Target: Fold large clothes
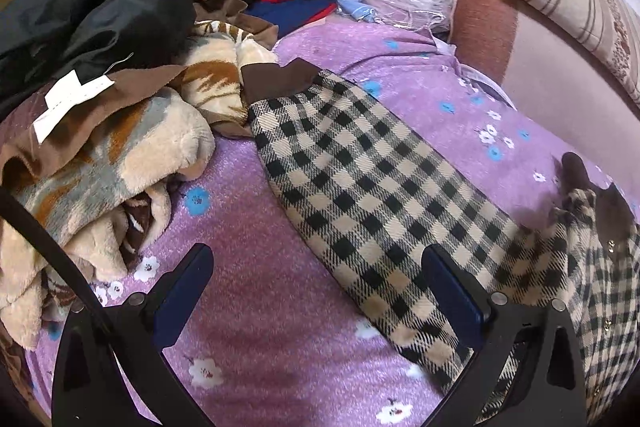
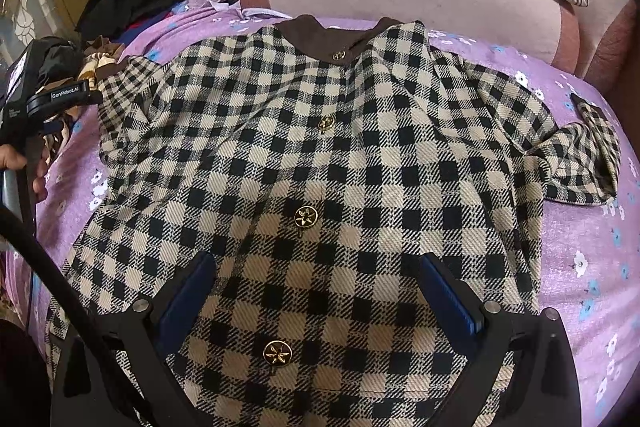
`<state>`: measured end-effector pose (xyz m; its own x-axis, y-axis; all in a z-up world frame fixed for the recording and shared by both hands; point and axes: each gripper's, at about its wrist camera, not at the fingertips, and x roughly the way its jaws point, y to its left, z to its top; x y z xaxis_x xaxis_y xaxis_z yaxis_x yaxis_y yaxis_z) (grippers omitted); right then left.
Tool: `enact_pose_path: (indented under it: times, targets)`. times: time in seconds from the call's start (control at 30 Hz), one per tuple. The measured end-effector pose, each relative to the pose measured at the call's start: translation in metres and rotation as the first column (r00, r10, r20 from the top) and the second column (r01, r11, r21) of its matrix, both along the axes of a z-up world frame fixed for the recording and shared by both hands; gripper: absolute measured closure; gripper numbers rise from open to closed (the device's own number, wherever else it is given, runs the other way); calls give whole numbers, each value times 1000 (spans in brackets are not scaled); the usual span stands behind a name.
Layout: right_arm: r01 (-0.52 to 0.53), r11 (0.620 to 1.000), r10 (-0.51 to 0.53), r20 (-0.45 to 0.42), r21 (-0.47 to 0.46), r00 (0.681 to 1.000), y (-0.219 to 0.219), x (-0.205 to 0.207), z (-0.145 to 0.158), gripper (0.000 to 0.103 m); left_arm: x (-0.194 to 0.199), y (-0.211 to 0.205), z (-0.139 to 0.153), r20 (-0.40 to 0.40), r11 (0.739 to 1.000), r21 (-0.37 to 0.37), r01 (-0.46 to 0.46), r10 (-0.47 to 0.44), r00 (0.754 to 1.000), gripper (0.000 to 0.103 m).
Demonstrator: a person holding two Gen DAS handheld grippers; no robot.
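Lying front-up and buttoned on the purple floral bed [image 2: 580, 227], the checked coat [image 2: 320, 167] is showing no fold yet, both sleeves still out, while the left gripper [image 1: 316, 291] and right gripper [image 2: 320, 291] are hovering with jaws released, grasping nothing.

Open purple bedsheet [image 1: 256, 307] runs along the bed's near edge beside the checked coat [image 2: 320, 167], while heaped blankets [image 1: 100, 163] crowd its left edge.

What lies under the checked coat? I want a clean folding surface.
The checked coat lies on a purple floral bedsheet, visible all around it. Anything directly beneath the coat is covered.
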<state>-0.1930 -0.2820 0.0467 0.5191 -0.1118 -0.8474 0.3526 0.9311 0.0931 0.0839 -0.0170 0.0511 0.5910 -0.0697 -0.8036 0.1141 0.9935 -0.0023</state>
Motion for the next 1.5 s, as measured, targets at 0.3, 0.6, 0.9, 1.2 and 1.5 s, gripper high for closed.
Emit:
enact_pose_path:
  times: [0.3,0.6,0.9,1.2,1.5]
  targets:
    - [-5,1000,5,-16,14,1000,1,1,-4,1,41,17,-10,-52,991,-121,-56,50,997,0]
    - [-23,999,25,-49,44,999,-3,5,-12,1,96,28,-37,-95,960,-234,-151,132,987,13]
    - [-19,1000,20,-61,17,998,-4,12,-19,1,109,17,-32,-68,947,-319,-45,24,997,98]
    - [-7,1000,7,-17,2,1000,-8,7,-6,1,30,-11,74,154,907,-351,234,-190,970,98]
    - [101,994,-102,44,29,994,-37,-6,13,1,-106,-117,114,215,735,-343,584,-544,811,98]
